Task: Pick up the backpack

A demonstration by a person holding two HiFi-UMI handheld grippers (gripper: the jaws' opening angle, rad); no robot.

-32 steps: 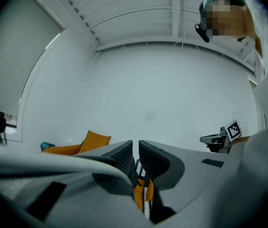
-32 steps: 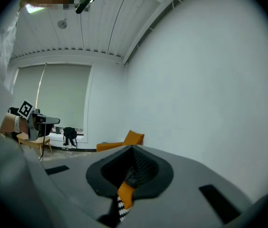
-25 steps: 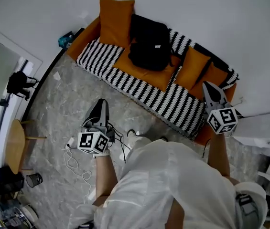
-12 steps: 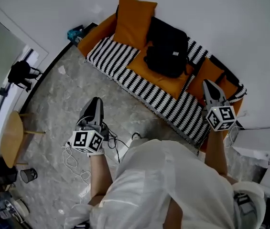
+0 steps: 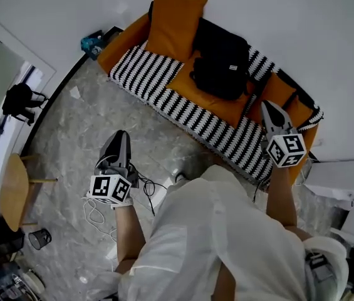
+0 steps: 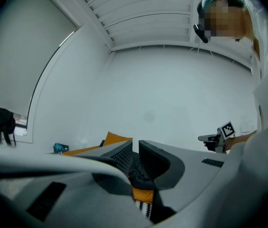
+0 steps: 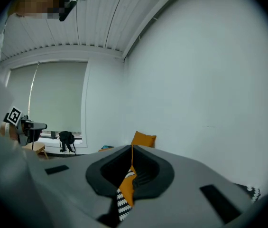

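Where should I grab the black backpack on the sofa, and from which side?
Probably its upper edge, coming from the front of the sofa and down over the top. The backpack stands leaning on the backrest with its front face toward the room. No handle can be made out.

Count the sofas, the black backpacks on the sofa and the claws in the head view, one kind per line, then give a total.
sofa: 1
backpack: 1
claws: 2 (left claw, right claw)
Total: 4
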